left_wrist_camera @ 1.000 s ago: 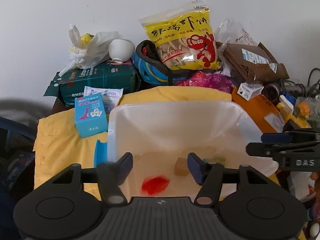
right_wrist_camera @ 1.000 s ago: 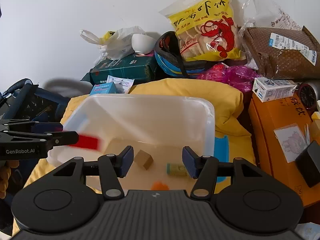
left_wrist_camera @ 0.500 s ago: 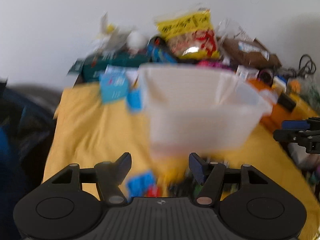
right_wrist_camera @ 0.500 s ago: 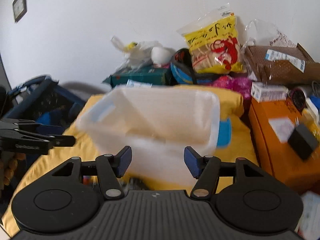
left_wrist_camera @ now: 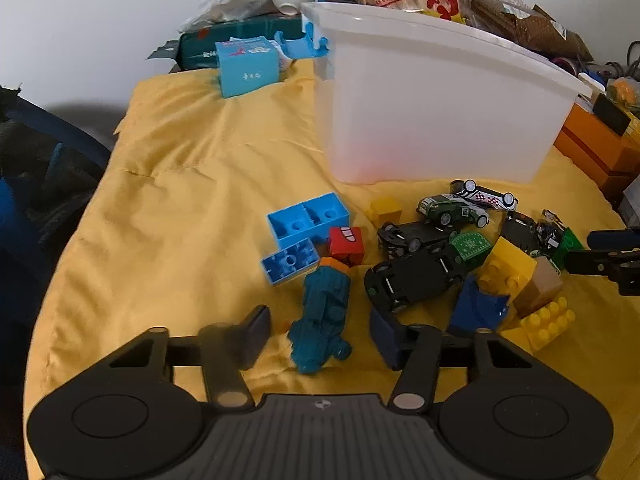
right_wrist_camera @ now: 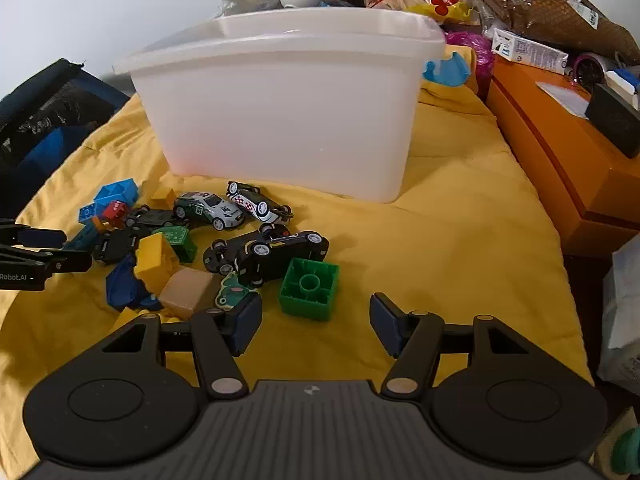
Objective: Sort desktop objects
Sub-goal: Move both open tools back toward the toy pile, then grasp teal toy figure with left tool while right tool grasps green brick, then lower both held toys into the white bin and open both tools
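A translucent white bin (left_wrist_camera: 440, 100) (right_wrist_camera: 280, 112) stands on the yellow cloth (left_wrist_camera: 192, 200). In front of it lies a heap of toy cars and building blocks. My left gripper (left_wrist_camera: 320, 338) is low over the heap's left side. Its jaws are closing with a teal toy (left_wrist_camera: 322, 320) between them, and the pads stand clear of it. My right gripper (right_wrist_camera: 316, 324) is open just short of a green block (right_wrist_camera: 310, 288) lying hollow side up. A black toy car (right_wrist_camera: 268, 256) lies right behind that block.
Blue blocks (left_wrist_camera: 306, 222), a red block (left_wrist_camera: 346, 244) and yellow blocks (left_wrist_camera: 508, 268) lie in the heap. An orange box (right_wrist_camera: 560, 152) borders the cloth on the right. Snack bags, cartons and a light blue box (left_wrist_camera: 246, 66) crowd the back by the wall.
Both grippers have come down from above the bin's opening to the toy heap in front of it. The left jaws have narrowed around the teal toy.
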`<state>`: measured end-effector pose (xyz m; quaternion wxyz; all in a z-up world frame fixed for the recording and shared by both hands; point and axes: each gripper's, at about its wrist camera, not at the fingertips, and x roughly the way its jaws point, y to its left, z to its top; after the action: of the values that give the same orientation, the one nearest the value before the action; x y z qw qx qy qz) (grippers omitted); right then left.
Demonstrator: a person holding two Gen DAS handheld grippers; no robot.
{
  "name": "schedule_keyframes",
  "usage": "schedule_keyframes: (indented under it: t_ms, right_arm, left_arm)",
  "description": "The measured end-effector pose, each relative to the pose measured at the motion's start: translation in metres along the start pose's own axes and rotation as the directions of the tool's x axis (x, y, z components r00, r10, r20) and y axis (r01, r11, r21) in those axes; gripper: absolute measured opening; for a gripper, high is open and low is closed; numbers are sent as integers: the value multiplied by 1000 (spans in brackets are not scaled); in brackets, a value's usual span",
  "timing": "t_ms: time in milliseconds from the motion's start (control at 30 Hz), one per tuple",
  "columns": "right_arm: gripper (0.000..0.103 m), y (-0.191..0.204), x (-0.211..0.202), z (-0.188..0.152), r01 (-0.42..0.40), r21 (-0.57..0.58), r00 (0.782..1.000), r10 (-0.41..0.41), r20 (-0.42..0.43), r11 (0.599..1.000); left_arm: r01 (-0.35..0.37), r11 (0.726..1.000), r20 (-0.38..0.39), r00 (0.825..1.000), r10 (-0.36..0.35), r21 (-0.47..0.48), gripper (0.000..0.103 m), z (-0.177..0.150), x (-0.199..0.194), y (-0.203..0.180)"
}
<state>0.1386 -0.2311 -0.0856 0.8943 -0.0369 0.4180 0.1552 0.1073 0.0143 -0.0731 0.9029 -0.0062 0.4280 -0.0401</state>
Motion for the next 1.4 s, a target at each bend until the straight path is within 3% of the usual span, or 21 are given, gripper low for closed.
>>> schedule_keyframes:
  t_ms: [67, 133, 200, 367, 567, 733, 967, 1200, 1400]
  right_arm:
    - [63, 4, 4, 0, 1, -3, 1000, -1, 11, 1000]
    - [60, 7, 10, 0, 13, -13, 1000, -13, 5, 1000]
    - [37, 5, 18, 0, 6, -5, 1000, -6, -27, 1000]
    - [36, 0, 8, -2, -26, -7, 999, 26, -21, 1000]
    - [36, -20, -24, 0, -47, 72, 998, 44, 40, 996]
    - [36, -26, -56, 22, -85, 102, 989, 71, 133, 991]
    - [36, -28, -82, 85, -131, 64, 960, 110, 258, 989]
    - [36, -39, -67, 148, -150, 68, 964, 130, 231, 986]
    - [36, -46, -45, 176, -137, 70, 979, 124, 164, 988]
  left_arm:
    - [9, 1000, 0, 1000, -9, 8, 39, 1, 3, -3]
    - [9, 1000, -2, 1000, -9, 13, 35, 1, 7, -5]
    - [15, 1000, 2, 1000, -15, 18, 35, 2, 5, -6]
    - [36, 999, 20, 999, -36, -7, 35, -2, -12, -1]
    - [84, 995, 102, 992, -78, -58, 35, 11, -54, 0]
    - [119, 992, 170, 979, -111, -37, 35, 49, -78, -17]
    - [163, 987, 209, 965, -159, -5, 35, 118, -82, -38]
    - [145, 989, 187, 972, -142, -3, 35, 173, -59, -46]
    - [145, 989, 145, 980, -139, -30, 35, 201, -38, -43]
